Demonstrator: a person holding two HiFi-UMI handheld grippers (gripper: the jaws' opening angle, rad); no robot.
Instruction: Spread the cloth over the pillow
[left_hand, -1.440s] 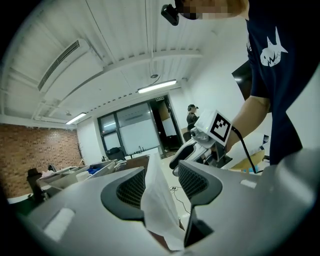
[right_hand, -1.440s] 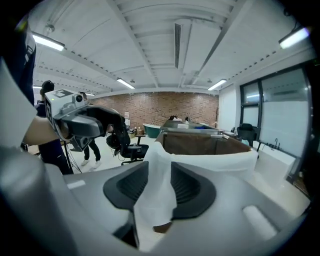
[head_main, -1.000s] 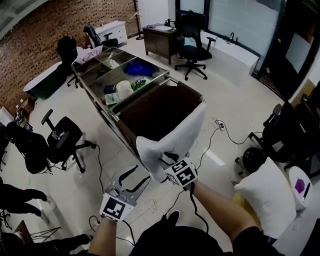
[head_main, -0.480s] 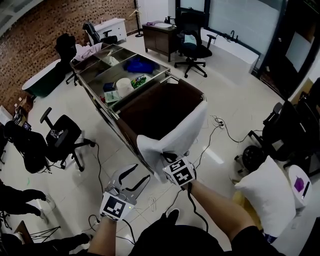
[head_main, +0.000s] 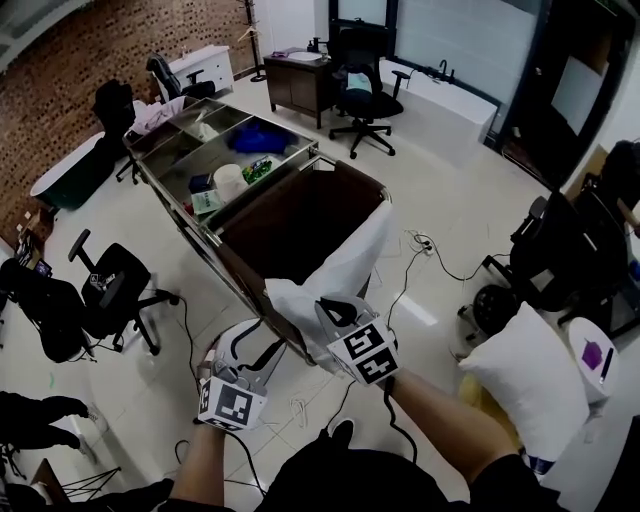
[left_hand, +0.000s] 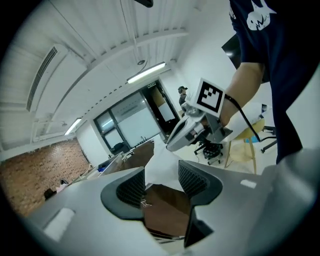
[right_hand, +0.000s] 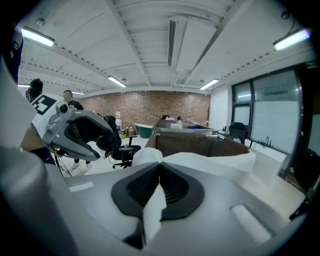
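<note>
The task is at its very start. The white cloth (head_main: 338, 272) hangs over the rim of the brown bin (head_main: 300, 215) at the near end of the cart (head_main: 190, 228). One part lies inside the bin's corner and the rest falls down the outer wall toward the person. None of it is on the pillow (head_main: 528, 380), which stands bare at the person's right, well apart from the bin and the cloth.

1 step looks done. The right gripper (head_main: 335, 310) has its jaws clamped tight on a fold of the cloth near the lower hanging edge. In the right gripper view a white strip is pinched between the 2 ribbed pads and runs on toward the bin.

The left gripper (head_main: 255, 345) is beside the cloth's lower left corner with its jaws spread and gripping nothing. In the left gripper view the cloth edge shows just ahead of the gap, but neither pad presses on it.

What is left is most of the job:
- The left gripper has yet to take a second hold, probably on that free corner.
- The cloth must be lifted clear of the bin rim.
- It must be carried across to the person's right.
- It must be opened out flat over the pillow.

With only 1 hold the cloth would likely hang bunched, so the second grip matters for a clean spread.
</note>
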